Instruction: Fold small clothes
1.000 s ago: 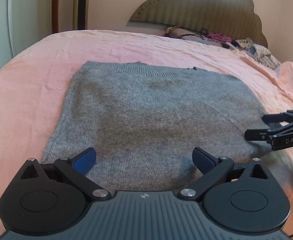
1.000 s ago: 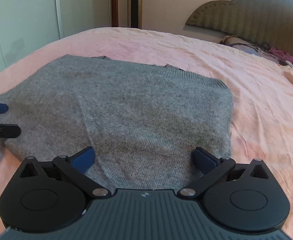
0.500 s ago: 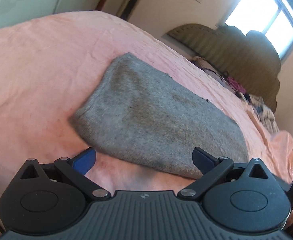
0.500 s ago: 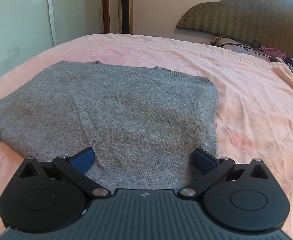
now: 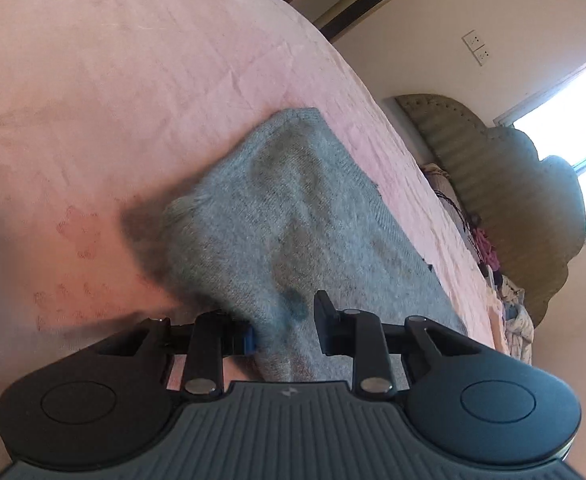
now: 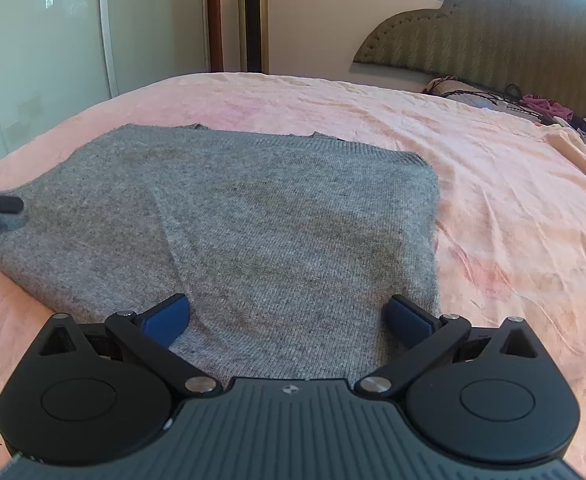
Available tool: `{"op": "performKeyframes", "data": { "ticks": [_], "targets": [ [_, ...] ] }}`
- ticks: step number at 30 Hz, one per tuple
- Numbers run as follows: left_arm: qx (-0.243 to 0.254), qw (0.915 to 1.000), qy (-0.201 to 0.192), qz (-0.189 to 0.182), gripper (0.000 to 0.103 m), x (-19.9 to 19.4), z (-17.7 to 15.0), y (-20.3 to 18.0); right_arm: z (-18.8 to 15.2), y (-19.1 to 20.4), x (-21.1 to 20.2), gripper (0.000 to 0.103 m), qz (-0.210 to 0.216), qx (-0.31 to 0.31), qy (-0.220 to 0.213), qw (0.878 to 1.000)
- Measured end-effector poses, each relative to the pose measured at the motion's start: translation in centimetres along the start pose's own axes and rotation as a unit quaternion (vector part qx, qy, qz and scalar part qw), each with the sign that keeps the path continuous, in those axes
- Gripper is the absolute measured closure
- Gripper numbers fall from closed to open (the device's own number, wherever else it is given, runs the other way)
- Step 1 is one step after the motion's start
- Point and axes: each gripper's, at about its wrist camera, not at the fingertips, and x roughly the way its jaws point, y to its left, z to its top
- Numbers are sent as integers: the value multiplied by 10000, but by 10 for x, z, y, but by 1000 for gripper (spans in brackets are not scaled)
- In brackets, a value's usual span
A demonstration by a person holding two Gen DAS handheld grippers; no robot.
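A wide bed [image 6: 493,184] filled both views, covered in a soft pink sheet [image 5: 133,100] with fine creases and a few faint reddish blotches, its surface matte and slightly rumpled. Behind it stood a scalloped headboard [image 6: 493,36] in olive, ribbed upholstery edged with a line of studs, and at its foot lay a small heap of mixed fabrics [image 6: 545,108], purple and pale among them. A tall slim gold-and-black tower unit [image 6: 253,16] stood against the cream wall, upright in the right wrist view. In the middle of the sheet lay the grey sweater [image 6: 273,220], a fuzzy knit already folded into a rough rectangle, with a ribbed band along its far edge and a diagonal fold line running across the near half; darker patches mottled the wool. It lay flat except at its left corner, which in the left wrist view rose in a soft peak off the sheet. There the left gripper [image 5: 285,328], rolled well to one side, was closing its jaws, with the thick bunched edge of the knit between the blue pads [image 5: 248,338]; the cloth filled the gap from one finger to the other. Its black tip showed at the far left of the right wrist view, at the garment's edge. The right gripper [image 6: 289,316] hovered over the near right part of the sweater, its blue rubber pads spread wide apart and holding nothing.
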Motion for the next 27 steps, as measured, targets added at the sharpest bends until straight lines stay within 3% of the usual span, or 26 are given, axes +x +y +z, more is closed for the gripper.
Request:
{"op": "performKeyframes", "data": {
  "ticks": [2,3,5,7,8,10,12,14,16,17,18,20,24,27],
  "targets": [
    [50,9997,-136,178,78,1,1,-3,-1,-2,-1,0,37,42,-18,10000],
    [165,9991,-171,350,89,2,2,-8,-1,-3,-1,0,60,66,-29,10000],
    [575,9958,-225,681,95,4,3,-24,-1,-6,-3,0,128,136,-52,9998],
    [1180,9900,-329,703,97,6,0,-52,-1,-11,-4,0,250,288,-112,9992],
    [1666,9826,-471,667,97,6,-7,-74,-2,-16,-5,0,354,459,-180,9982],
    [2681,9598,-718,419,97,8,-28,-119,-3,-33,-10,0,662,1000,-382,9921],
    [3534,9336,-581,-36,97,16,-58,-162,-6,-56,-17,0,986,1708,-653,9782],
    [4331,8996,-134,-541,97,30,-98,-191,-14,-81,-23,0,1200,2493,-967,9561],
    [5019,8599,361,-861,98,46,-139,-203,-23,-101,-28,0,1097,3219,-1180,9330],
    [5232,8456,545,-911,98,53,-154,-202,-29,-113,-28,0,1135,3598,-1212,9182],
    [5353,8376,636,-880,98,58,-165,-200,-33,-122,-27,0,1307,3859,-1248,9047],
    [5416,8345,661,-767,98,63,-175,-195,-37,-127,-29,0,1392,3979,-1381,8962],
    [5339,8379,481,-1025,98,44,-163,-184,-26,-115,-25,0,1290,3671,-1235,9129],
    [5184,8479,57,-1104,97,20,-153,-175,-2,-118,-24,0,1653,3602,-1185,9104]
  ]
}}
